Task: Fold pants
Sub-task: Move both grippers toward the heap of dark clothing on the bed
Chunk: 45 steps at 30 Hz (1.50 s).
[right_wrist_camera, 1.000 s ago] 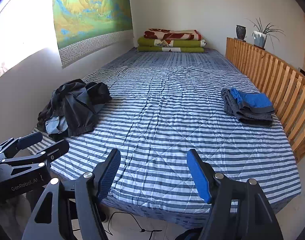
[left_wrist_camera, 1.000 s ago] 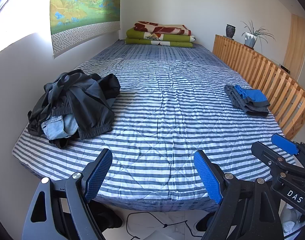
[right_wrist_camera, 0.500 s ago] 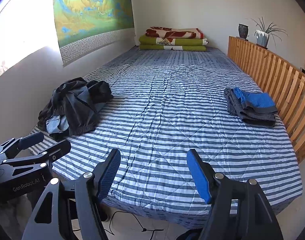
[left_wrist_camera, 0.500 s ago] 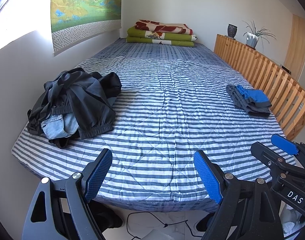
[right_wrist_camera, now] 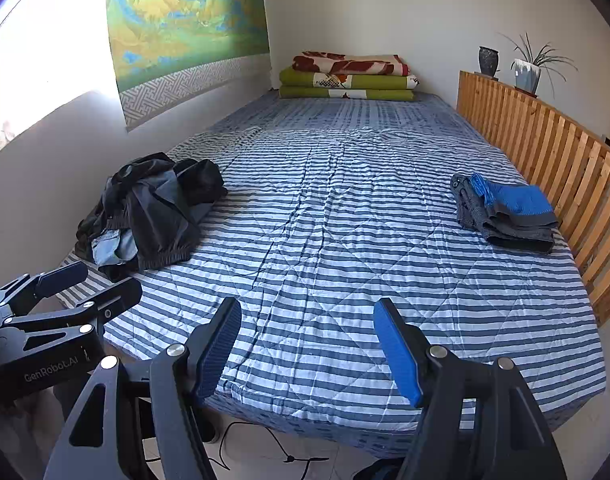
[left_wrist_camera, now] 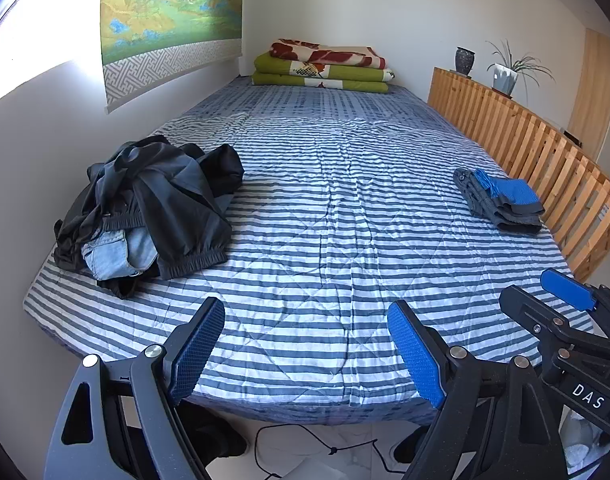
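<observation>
A crumpled heap of dark pants (left_wrist_camera: 161, 200) (right_wrist_camera: 153, 208) with a pale denim piece (left_wrist_camera: 117, 254) in it lies at the left edge of the striped bed (left_wrist_camera: 337, 240) (right_wrist_camera: 337, 240). A folded stack of grey and blue garments (left_wrist_camera: 501, 200) (right_wrist_camera: 509, 212) rests at the right side by the wooden rail. My left gripper (left_wrist_camera: 305, 344) hovers open over the near bed edge, holding nothing. My right gripper (right_wrist_camera: 309, 344) is open too and empty, beside it. Each gripper shows in the other's view: the right one (left_wrist_camera: 557, 304), the left one (right_wrist_camera: 77, 288).
A slatted wooden rail (left_wrist_camera: 545, 160) runs along the right side of the bed. Folded green and red blankets (left_wrist_camera: 325, 66) lie at the far end. A vase and a potted plant (left_wrist_camera: 505, 72) stand on the rail's ledge. The wall with a hanging scroll (left_wrist_camera: 169, 20) bounds the left. A cable (left_wrist_camera: 305, 440) lies on the floor below.
Both views have tilted down slightly, so the bed sits a little higher in frame. The grippers stay open and the garments have not moved.
</observation>
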Each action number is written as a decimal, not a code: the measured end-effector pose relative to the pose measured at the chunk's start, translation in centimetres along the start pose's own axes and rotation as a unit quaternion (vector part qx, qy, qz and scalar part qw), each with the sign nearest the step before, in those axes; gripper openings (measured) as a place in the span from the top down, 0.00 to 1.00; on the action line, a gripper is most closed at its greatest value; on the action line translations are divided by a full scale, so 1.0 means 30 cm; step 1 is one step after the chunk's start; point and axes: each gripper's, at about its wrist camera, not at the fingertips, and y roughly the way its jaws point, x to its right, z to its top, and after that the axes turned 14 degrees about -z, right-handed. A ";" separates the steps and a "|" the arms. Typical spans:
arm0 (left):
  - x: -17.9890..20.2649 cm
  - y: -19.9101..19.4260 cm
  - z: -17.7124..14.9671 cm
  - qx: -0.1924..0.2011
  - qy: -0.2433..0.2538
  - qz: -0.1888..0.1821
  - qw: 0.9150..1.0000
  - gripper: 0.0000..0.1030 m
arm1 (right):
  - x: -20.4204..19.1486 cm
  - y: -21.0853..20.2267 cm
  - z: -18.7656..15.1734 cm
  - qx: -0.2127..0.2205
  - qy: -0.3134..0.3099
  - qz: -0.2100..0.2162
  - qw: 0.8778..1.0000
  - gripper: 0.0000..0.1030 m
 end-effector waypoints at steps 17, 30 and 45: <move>-0.048 0.013 0.020 -0.002 -0.011 0.006 1.000 0.16 | -0.031 0.032 0.017 -0.006 -0.004 0.005 1.000 0.37; -0.135 0.049 0.066 -0.010 -0.024 0.021 0.999 0.16 | -0.114 0.093 0.076 -0.009 -0.023 0.026 0.999 0.37; -0.198 0.110 0.105 -0.012 -0.029 0.020 0.999 0.16 | -0.160 0.155 0.115 -0.014 -0.031 0.029 0.999 0.37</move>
